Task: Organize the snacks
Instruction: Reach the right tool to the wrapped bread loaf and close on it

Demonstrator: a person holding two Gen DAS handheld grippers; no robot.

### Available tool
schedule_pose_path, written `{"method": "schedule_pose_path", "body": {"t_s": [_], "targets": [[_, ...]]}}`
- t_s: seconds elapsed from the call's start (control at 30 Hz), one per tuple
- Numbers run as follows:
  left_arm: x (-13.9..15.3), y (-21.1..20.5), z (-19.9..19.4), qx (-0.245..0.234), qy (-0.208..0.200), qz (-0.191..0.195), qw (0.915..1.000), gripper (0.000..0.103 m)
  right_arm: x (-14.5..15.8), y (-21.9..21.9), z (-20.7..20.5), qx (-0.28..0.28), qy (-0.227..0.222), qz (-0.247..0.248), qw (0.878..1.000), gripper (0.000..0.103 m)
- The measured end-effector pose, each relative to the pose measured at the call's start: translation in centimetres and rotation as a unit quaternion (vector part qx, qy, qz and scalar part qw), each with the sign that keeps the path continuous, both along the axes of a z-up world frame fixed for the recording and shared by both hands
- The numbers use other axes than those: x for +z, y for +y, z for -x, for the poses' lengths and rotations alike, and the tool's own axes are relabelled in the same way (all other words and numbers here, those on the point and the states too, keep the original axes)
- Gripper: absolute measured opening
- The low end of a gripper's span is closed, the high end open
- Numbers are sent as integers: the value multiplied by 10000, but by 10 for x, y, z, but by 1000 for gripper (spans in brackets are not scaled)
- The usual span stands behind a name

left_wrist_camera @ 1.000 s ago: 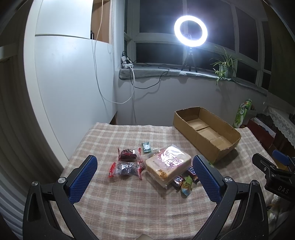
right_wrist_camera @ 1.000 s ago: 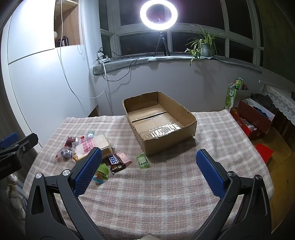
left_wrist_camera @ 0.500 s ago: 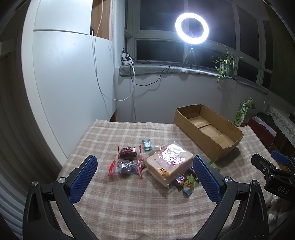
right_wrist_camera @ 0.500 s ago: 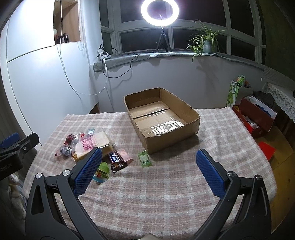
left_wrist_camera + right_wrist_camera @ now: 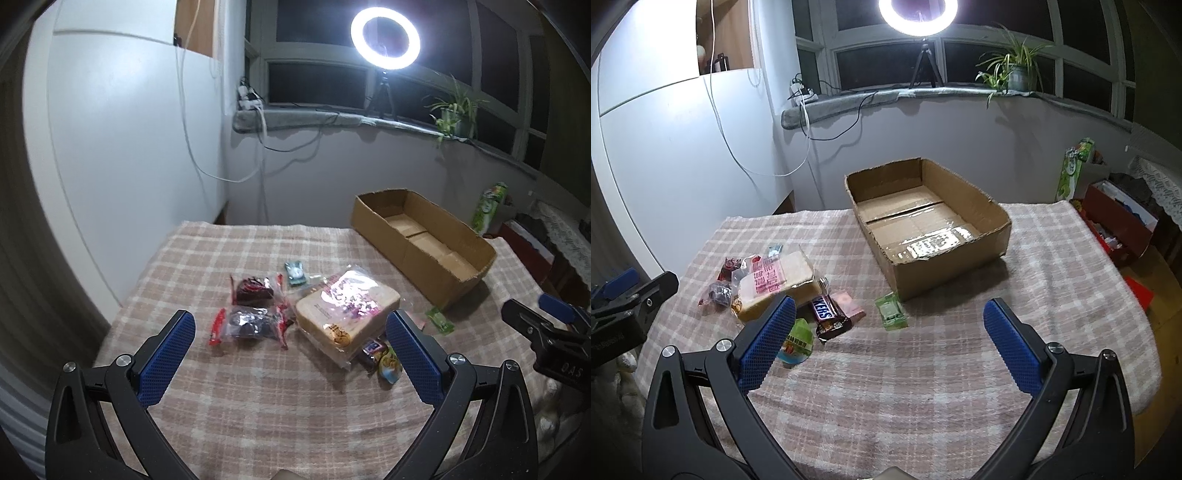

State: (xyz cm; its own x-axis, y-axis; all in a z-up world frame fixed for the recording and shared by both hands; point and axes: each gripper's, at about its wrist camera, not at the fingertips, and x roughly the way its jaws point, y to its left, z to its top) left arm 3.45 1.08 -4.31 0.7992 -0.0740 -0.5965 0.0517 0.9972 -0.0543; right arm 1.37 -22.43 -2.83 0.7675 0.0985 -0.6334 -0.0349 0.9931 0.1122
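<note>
Checked cloth covers counter [image 5: 923,369]; both grippers above it, jaws wide apart, empty: left gripper [image 5: 291,343], right gripper [image 5: 886,332]. Snacks heaped left of empty box [image 5: 993,236]. Risks: bread bag [image 5: 347,314] squashes under tight grip; chocolate bar [image 5: 829,317] partly under it drags neighbours; slick wrappers slip

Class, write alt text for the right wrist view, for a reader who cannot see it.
An open right tool hovers over a checked tablecloth, holding nothing. Ahead stands an empty cardboard box; to its left lie scattered snacks: a bagged bread loaf, a Snickers bar and a small green packet. A ring light glows on the windowsill behind.
</note>
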Motion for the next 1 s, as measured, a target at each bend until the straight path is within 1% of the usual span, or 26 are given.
{"method": "schedule_pose_path", "body": {"t_s": [0.1,0.2,0.23,0.27,0.3,0.33,0.4,0.47,0.5,0.53,0.57,0.6,0.63,0.77,0.83,0.9,1.0], "targets": [[-10,12,-5,-160,79,327,9993,102,-7,3,-7,164,63,-76,9998,103],[-20,15,-10,-168,226,424,9987,102,-15,8,-15,314,138,-121,9993,103],[-24,16,-13,-191,290,473,9983,100,-19,10,-19,360,192,-139,9991,103],[-28,17,-15,-226,361,544,9976,94,-22,12,-22,425,239,-170,9987,103],[-31,17,-18,-255,432,599,9969,90,-25,14,-26,492,280,-191,9982,101],[-35,17,-21,-319,511,688,9958,89,-28,18,-30,555,330,-197,9977,100],[-42,16,-27,-422,653,803,9937,83,-33,24,-40,727,450,-257,9960,93],[-46,15,-31,-486,696,872,9926,78,-37,28,-52,932,570,-378,9933,90],[-49,15,-34,-505,735,936,9916,77,-38,30,-59,1020,625,-433,9919,86],[-51,15,-37,-517,789,1032,9902,77,-39,32,-65,1112,670,-477,9904,82],[-54,16,-40,-542,837,1124,9886,74,-40,34,-72,1223,733,-552,9882,80],[-57,16,-43,-577,892,1225,9868,70,-41,36,-79,1337,802,-634,9857,76],[-59,16,-45,-603,939,1295,9853,68,-42,39,-88,1460,887,-709,9827,74],[-69,17,-52,-680,1112,1563,9791,64,-49,50,-110,1678,1080,-757,9770,71],[-72,17,-54,-718,1155,1620,9774,64,-54,56,-121,1756,1234,-835,9731,68],[-74,16,-56,-736,1183,1668,9761,64,-59,62,-129,1837,1362,-936,9690,68],[-77,16,-58,-767,1230,1772,9734,64,-63,71,-136,1857,1421,-829,9687,68]]}}
